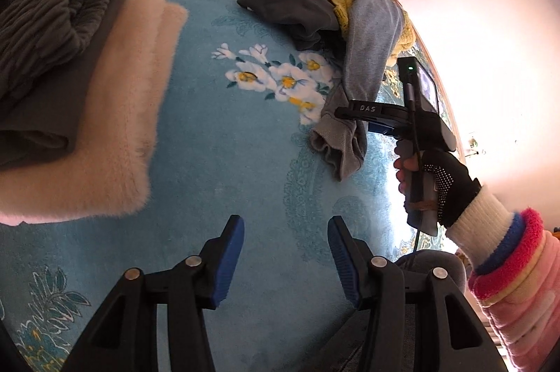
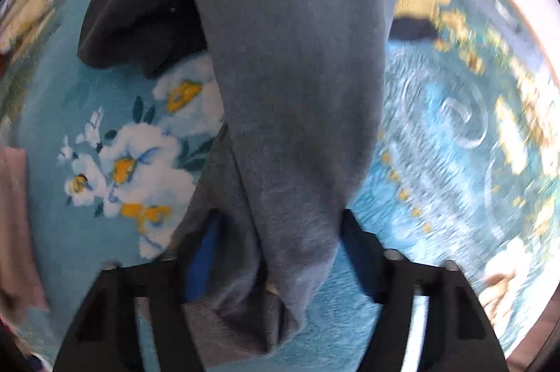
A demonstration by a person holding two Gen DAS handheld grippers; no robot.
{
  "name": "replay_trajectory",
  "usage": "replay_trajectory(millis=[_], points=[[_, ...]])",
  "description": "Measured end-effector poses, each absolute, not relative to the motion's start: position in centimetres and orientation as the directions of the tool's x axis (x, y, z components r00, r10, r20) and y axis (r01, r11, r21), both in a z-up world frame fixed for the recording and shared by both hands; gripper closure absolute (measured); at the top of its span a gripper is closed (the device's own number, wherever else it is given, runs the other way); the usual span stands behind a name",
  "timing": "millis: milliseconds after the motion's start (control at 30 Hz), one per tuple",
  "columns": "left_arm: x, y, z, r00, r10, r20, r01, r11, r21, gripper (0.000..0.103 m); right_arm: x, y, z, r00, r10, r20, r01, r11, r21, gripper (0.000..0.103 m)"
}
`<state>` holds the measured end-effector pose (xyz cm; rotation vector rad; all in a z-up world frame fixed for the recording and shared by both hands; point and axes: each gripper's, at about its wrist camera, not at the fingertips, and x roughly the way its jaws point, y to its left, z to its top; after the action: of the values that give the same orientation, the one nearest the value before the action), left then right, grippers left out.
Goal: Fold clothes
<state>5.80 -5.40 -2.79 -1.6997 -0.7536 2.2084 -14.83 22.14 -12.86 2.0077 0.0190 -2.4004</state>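
Draping over the right gripper, a grey-blue garment hides its half-closed pads above the floral teal blanket, while the left gripper gapes empty.

Grey-blue garment drapes crumpled across unfolded pile.

Blanket: teal, plush, spread under everything; lighter paisley scrolls woven in. Flower print: white blossoms with yellow centres, near the middle. Gold floral border: along the far right edge, blurred. Wall: pale, brightly lit, beyond the blanket.
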Motion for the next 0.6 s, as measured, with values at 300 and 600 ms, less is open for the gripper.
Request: replay_trajectory(millis=[300,600], points=[[5.5,-4.7,-2.2,-0.29,0.506,-0.812,0.099,-0.828,-0.551,0.049,-14.1,25.7,-7.7,-0.297,0.033,-0.954,-0.059,-0.998,-0.017,0.095],[5.9,-3.9,-0.6,-0.321,0.535,-0.782,0.069,-0.81,-0.583,0.049,-14.7,31.9,12.8,-0.686,0.117,-0.718,-0.157,-0.988,-0.011,0.096]])
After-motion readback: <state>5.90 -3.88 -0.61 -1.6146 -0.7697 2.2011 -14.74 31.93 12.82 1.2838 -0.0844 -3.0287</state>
